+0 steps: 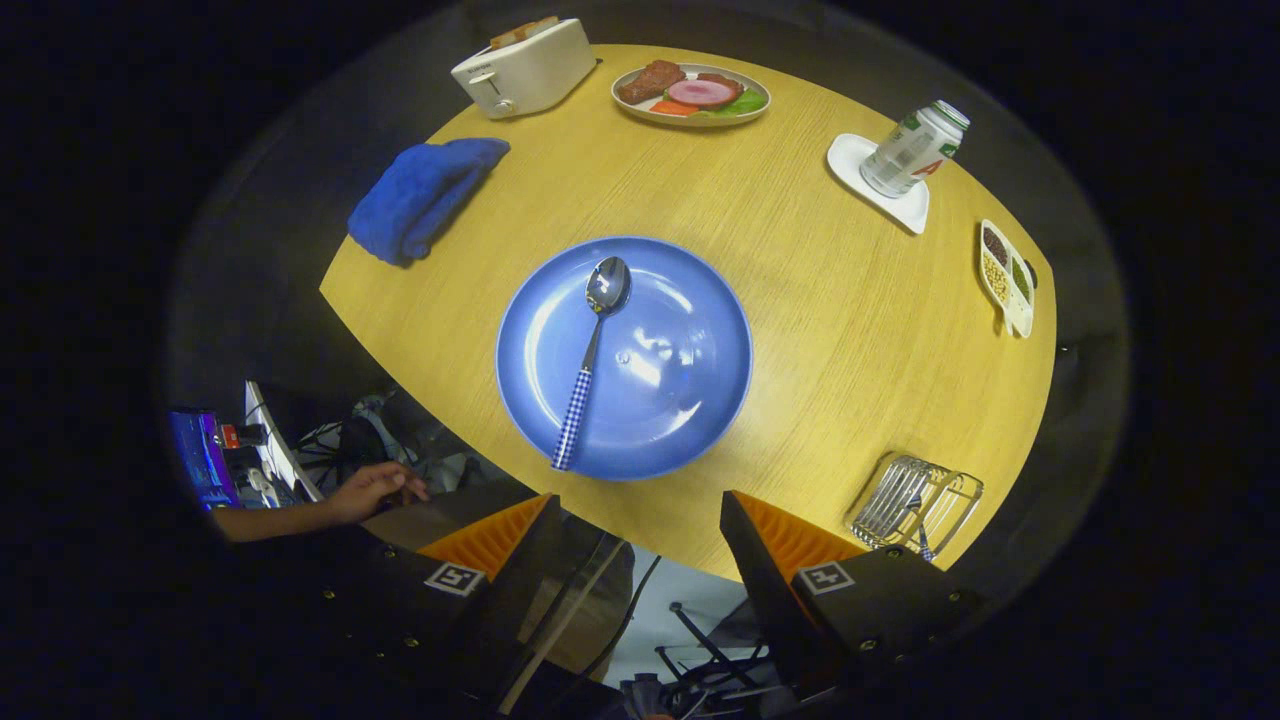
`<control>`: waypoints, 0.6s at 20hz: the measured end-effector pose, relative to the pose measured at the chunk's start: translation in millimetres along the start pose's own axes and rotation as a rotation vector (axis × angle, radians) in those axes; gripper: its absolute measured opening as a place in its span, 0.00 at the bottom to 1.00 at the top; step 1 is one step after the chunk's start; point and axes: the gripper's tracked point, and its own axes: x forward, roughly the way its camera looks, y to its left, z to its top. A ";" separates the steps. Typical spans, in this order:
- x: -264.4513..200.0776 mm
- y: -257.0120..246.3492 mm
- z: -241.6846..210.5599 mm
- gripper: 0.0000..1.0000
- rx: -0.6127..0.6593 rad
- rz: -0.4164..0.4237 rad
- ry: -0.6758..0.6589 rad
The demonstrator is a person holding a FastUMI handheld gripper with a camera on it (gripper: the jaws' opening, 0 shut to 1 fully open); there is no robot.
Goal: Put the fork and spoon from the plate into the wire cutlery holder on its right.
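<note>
Gripper view: we are holding the gripper [640, 540] wide apart, gripping nothing, just short of the blue plate [700, 420]. 1 spoon [590, 350] is lying on it, light, stiff, slippery; we judge its checked handle the better hold. Something checked is possibly standing in the wire holder [915, 500], perhaps the fork. Towel [420, 195], toaster [525, 65] and can [915, 148] are sitting well clear.
</note>
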 end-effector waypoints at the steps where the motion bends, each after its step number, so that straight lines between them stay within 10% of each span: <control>1: 3.3 4.2 3.8 0.98 0.010 0.006 0.000; 12: 64.9 32.1 20.6 1.00 0.154 0.027 0.057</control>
